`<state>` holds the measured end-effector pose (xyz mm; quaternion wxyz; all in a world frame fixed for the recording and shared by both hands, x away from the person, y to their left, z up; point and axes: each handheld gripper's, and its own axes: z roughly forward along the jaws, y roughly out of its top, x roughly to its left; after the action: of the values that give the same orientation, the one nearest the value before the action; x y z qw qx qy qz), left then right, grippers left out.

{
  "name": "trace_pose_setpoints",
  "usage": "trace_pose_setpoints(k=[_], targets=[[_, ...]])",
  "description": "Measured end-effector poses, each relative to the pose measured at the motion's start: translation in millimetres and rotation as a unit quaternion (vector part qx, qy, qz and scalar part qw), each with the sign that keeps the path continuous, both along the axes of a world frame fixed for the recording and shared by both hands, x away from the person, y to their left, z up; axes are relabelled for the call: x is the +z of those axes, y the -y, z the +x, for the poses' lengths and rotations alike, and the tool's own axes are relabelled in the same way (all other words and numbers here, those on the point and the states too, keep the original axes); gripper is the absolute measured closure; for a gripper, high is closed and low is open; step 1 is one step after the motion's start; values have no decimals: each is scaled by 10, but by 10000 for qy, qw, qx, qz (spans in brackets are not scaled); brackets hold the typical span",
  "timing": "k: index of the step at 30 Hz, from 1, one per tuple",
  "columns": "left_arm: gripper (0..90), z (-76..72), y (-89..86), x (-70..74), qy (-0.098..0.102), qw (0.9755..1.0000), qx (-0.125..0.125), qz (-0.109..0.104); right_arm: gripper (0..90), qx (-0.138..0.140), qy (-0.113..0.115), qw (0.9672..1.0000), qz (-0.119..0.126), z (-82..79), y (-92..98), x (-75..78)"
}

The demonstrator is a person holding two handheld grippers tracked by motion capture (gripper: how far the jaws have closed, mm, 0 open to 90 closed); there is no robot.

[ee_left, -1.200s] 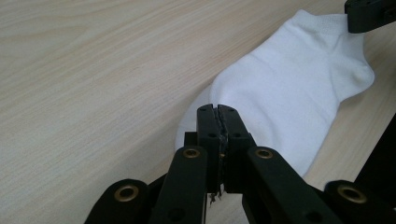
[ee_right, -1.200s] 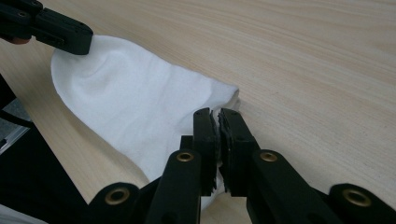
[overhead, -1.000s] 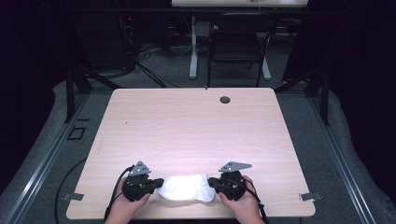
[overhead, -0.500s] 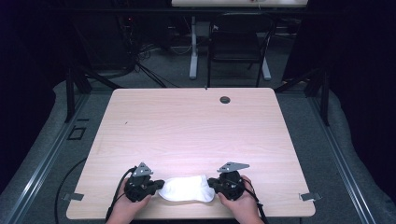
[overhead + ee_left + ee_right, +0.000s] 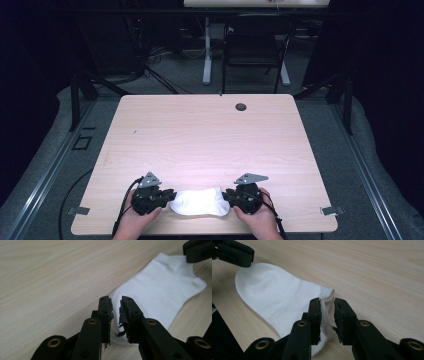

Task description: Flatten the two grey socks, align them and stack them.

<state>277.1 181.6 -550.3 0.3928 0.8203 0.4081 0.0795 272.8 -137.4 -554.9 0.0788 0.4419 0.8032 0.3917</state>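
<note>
- Flat on the counter [image 5: 210,135], near its front edge, lies a white ankle sock [image 5: 200,202].
- Left gripper [image 5: 115,308] sits at one end, jaws just opening, slightly parted, sock edge between them, unpressed.
- Right gripper [image 5: 327,307] at the opposite end likewise: jaws just loosening, slightly apart over the cuff.

The table [image 5: 210,140] is bare past the sock [image 5: 199,202]; just a small round hole [image 5: 241,106] far back.
</note>
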Motion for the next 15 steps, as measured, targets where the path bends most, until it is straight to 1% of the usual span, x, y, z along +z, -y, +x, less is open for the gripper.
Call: trace_pose_setpoints(k=[2,3,4,6,8,10,12,14,15], targets=[[761,-22,-9,49,94,9999,27,-55,745,-38,30,10000,39,-9,8,18],[760,-31,-6,62,111,9999,35,-99,742,-41,54,10000,63,-18,9,39],[754,-44,-2,83,133,9998,-5,-115,742,-42,95,9999,83,-26,3,49],[748,-65,23,89,135,9998,-79,-113,743,25,245,9997,22,-59,-26,84],[730,-88,66,69,65,9998,-185,-98,754,106,340,9993,65,-95,-82,92],[706,-105,115,34,41,9996,-282,-4,766,248,389,9989,-41,-118,-137,85],[685,-111,161,-10,15,9993,-341,143,771,347,377,9985,-181,-126,-201,48],[668,-99,167,-42,-30,9992,-355,176,771,382,374,9982,-259,-108,-235,1],[661,-93,167,-57,-22,9992,-348,177,771,371,331,9984,-269,-94,-235,-13]])
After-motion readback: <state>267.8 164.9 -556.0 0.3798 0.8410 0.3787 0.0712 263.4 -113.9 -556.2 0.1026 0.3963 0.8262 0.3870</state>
